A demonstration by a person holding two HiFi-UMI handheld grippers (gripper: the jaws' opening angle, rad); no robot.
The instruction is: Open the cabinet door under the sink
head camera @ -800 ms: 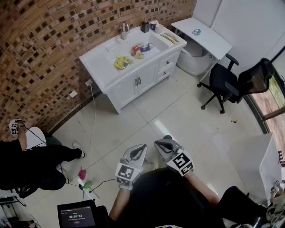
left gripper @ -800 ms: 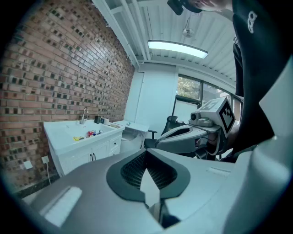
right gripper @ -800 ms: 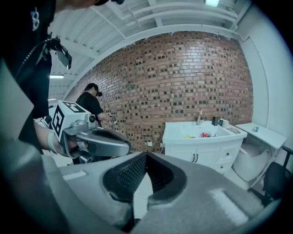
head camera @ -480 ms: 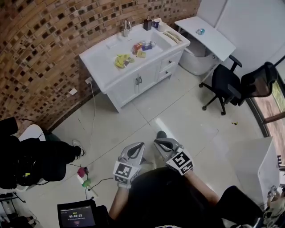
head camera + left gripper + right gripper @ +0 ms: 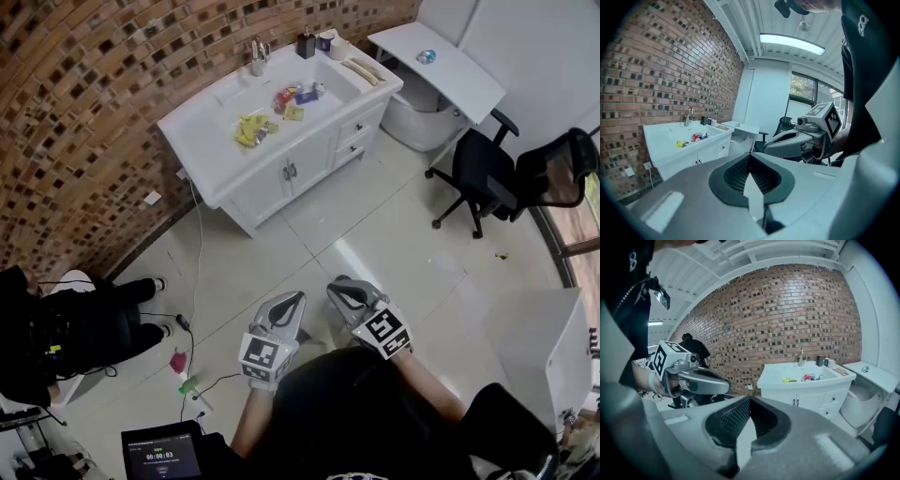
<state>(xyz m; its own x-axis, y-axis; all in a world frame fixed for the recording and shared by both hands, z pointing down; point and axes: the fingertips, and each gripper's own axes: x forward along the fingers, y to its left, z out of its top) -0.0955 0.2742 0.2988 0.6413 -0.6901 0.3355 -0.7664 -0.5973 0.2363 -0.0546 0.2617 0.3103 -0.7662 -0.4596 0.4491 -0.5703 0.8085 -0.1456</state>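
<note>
The white sink cabinet (image 5: 217,161) stands against the brick wall, far ahead of me across the tiled floor. Its two doors (image 5: 281,178) under the basin are closed, with dark handles side by side at the middle. The cabinet also shows small in the left gripper view (image 5: 704,153) and in the right gripper view (image 5: 806,398). My left gripper (image 5: 287,306) and right gripper (image 5: 343,291) are held close to my body, side by side, both shut and holding nothing. Their jaw tips meet in the gripper views, left gripper (image 5: 750,157) and right gripper (image 5: 750,399).
Coloured packets (image 5: 253,129) lie in the basin, and a tap and cups stand at its back. Right of the cabinet are two drawers (image 5: 352,137), a white bin (image 5: 419,120), a white table (image 5: 441,70) and a black office chair (image 5: 487,173). A person (image 5: 70,333) sits at left; cables (image 5: 192,281) cross the floor.
The head view has drifted, so the cabinet sits slightly further left. The seated person at left has drawn their legs in. Both grippers stay shut near my body.
</note>
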